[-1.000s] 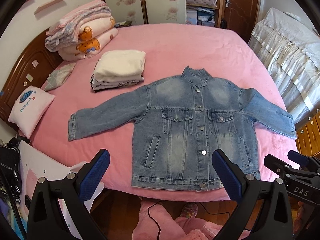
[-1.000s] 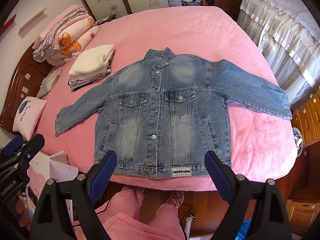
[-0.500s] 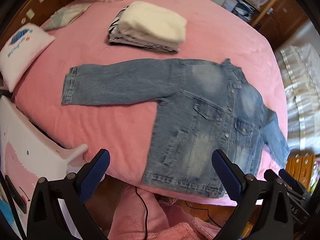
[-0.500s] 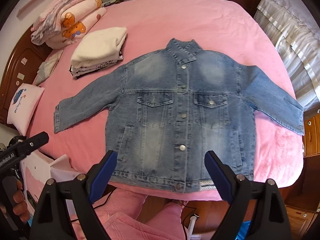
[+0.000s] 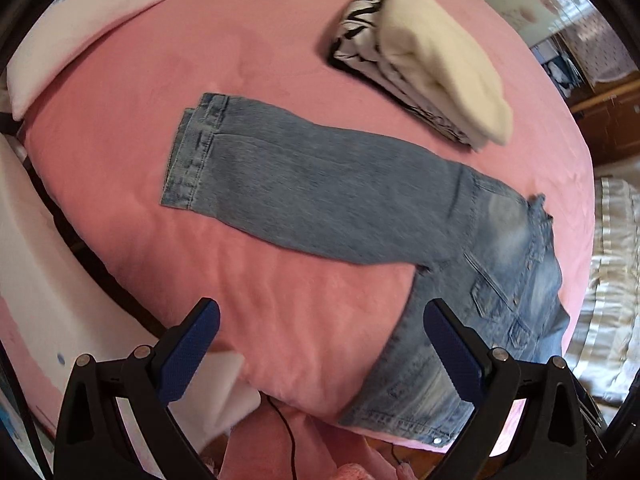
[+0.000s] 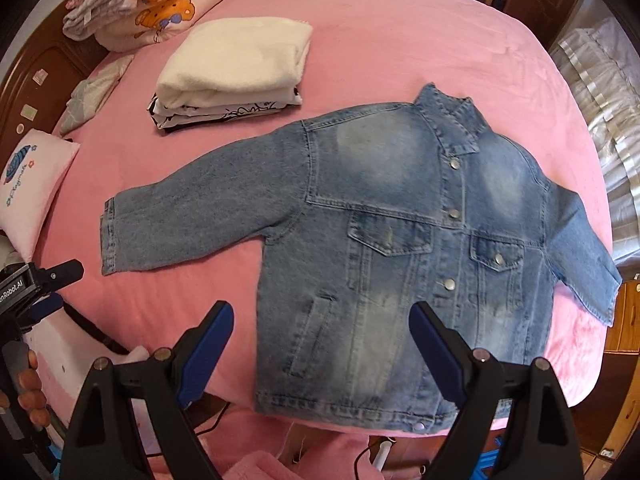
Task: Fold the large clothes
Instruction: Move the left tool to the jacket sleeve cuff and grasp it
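jacket (image 6: pixel 404 248) lies flat and face up on the pink bed (image 6: pixel 380 40), buttoned, collar toward the far side, hem at the near edge. left gripper (image 5: pixel 320 344) hangs above the near edge of the bed with its blue fingers (image 5: pixel 188 350) spread wide and nothing between them; the pink cover shows in the gap and the right finger sits in front of the jacket's side, whether touching it i cannot tell. right gripper (image 6: pixel 320 348) is likewise wide apart and holds nothing, its fingers (image 6: pixel 206 354) framing the lower front of the jacket near the hem, above the cloth. from the left view the near sleeve (image 5: pixel 304 196) stretches straight out over the cover, cuff pointing away from the body, flat. the other sleeve (image 6: pixel 580 256) runs off toward the far right edge of the bed. beyond the near sleeve, apart from it, sits a stack of folded clothes (image 6: pixel 236 68), a cream piece on top of black and white ones. farther back a pile of bedding (image 6: pixel 156 0) with a bear print rests by the wooden headboard (image 6: pixel 36 76), and a small white pillow (image 6: pixel 28 184) lies at the bed's left edge. in the right view the left gripper's body shows at the left border, held in a hand (image 6: pixel 28 392)
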